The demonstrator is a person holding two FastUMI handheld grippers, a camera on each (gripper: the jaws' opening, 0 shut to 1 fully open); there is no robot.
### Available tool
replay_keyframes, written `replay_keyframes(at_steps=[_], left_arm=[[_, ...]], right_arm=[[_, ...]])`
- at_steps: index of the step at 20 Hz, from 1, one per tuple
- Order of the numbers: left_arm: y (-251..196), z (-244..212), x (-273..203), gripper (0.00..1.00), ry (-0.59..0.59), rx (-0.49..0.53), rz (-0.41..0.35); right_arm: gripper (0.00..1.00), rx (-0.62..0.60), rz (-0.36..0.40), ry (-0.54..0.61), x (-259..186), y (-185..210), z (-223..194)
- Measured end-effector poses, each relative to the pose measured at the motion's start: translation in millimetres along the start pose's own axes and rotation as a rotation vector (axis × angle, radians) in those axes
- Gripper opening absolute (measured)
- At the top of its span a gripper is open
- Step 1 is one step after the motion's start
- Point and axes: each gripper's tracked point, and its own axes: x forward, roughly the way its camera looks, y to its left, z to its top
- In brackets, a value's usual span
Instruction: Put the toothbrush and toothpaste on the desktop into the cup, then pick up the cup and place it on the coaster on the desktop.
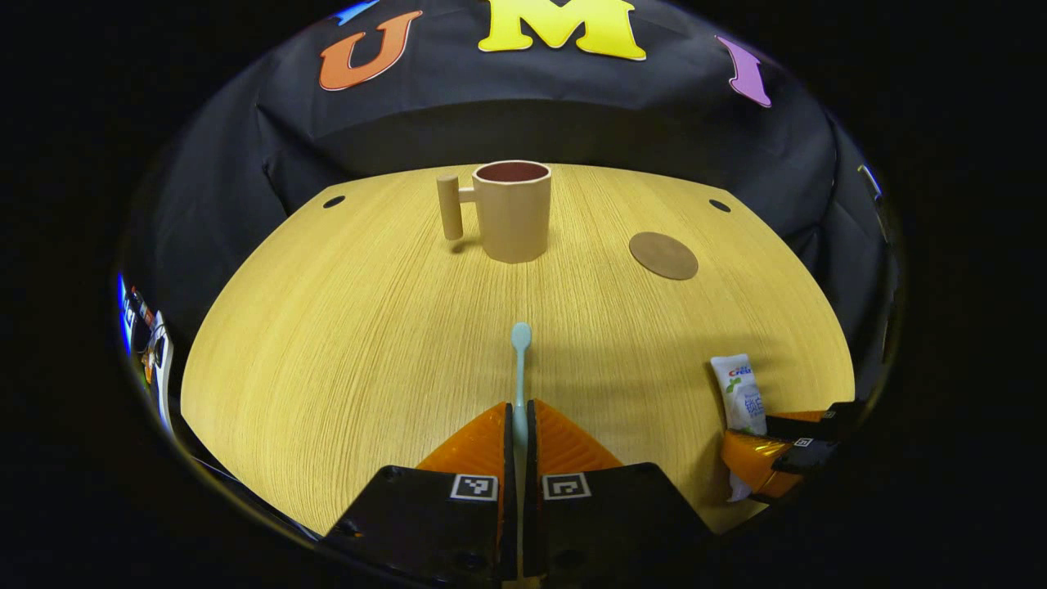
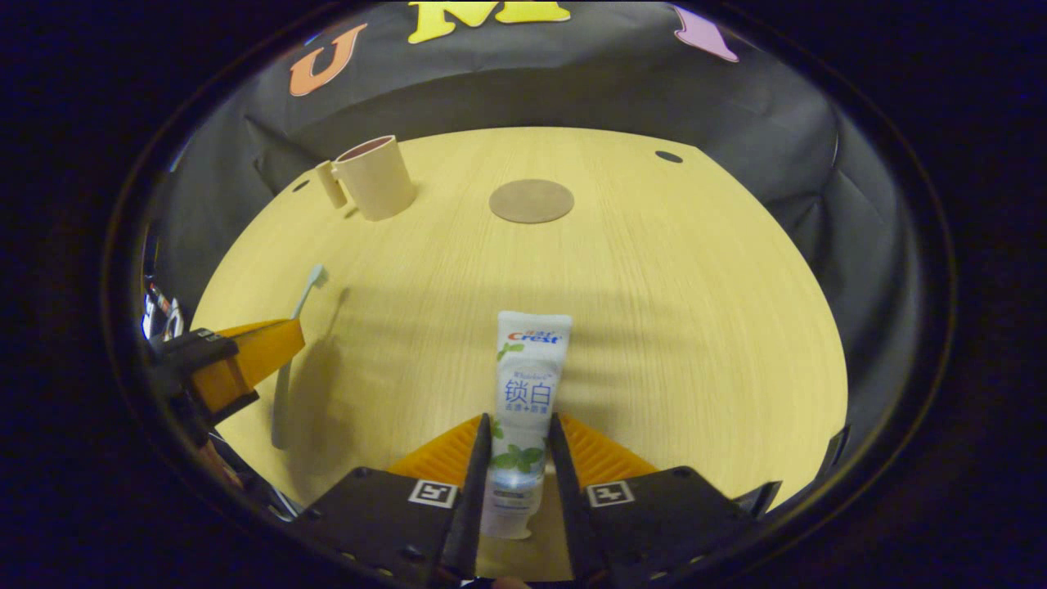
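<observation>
My left gripper (image 1: 519, 406) is shut on the handle of a pale blue toothbrush (image 1: 521, 339), whose head points toward the beige cup (image 1: 511, 214). The cup stands upright at the far middle of the wooden table (image 1: 327, 327), handle to the left. A round brown coaster (image 1: 663, 255) lies to its right. In the right gripper view my right gripper (image 2: 519, 421) is shut on the lower part of a white toothpaste tube (image 2: 532, 372). There the cup (image 2: 372, 178) is far left, the coaster (image 2: 532, 201) far ahead, and the left gripper (image 2: 280, 364) holds the toothbrush (image 2: 309, 282) just above the table.
Black cloth hangs behind and around the table (image 2: 695, 327). Small dark holes (image 1: 334, 201) (image 1: 719, 205) sit near the table's far corners. In the left gripper view the right gripper (image 1: 746, 432) with the toothpaste (image 1: 736, 388) is at the lower right, near the table's edge.
</observation>
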Motion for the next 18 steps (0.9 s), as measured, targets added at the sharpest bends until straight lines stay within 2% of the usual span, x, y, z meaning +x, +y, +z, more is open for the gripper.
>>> replay_keyframes(at_steps=[1, 3, 4, 5, 6, 7, 11, 12, 13, 16, 18], left_arm=[[1.0, 8.7, -0.9, 0.06, -0.016, -0.006, 0.000], [3.0, 22.4, -3.7, 0.06, -0.048, -0.011, 0.000], [3.8, 31.0, -4.4, 0.06, -0.070, -0.013, -0.003], [5.4, 39.7, -5.5, 0.06, -0.095, -0.013, -0.005], [7.2, 49.4, -6.6, 0.09, -0.124, -0.014, -0.007], [8.4, 59.3, -7.2, 0.06, -0.149, -0.017, -0.010], [15.6, 114.8, -9.6, 0.06, -0.280, -0.037, -0.026], [18.6, 131.6, -10.6, 0.06, -0.318, -0.038, -0.026], [22.3, 148.6, -11.7, 0.06, -0.364, -0.043, -0.026], [35.8, 228.7, -13.7, 0.06, -0.569, -0.045, -0.025], [37.4, 278.0, -9.7, 0.06, -0.721, -0.069, -0.051]], right_arm=[[0.34, -0.006, -0.004, 0.011, -1.7, -0.8, -1.5], [0.34, -0.005, -0.006, 0.016, -3.6, 0.0, 0.6], [0.28, -0.004, -0.002, 0.016, -3.7, 0.0, 0.4], [0.28, -0.001, -0.004, 0.009, -5.1, -0.9, 2.2], [0.22, 0.003, -0.005, 0.000, -7.4, -1.3, 5.3], [0.22, 0.005, -0.002, -0.011, -10.5, -0.4, 8.3], [0.22, 0.011, 0.014, -0.061, -27.9, 1.2, 25.9], [0.19, 0.010, 0.017, -0.075, -32.1, 1.8, 32.4], [0.22, 0.009, 0.020, -0.085, -36.1, 2.8, 36.7], [0.22, 0.012, 0.031, -0.130, -51.8, 4.0, 54.9], [0.22, 0.010, 0.042, -0.147, -59.8, 7.9, 63.5]])
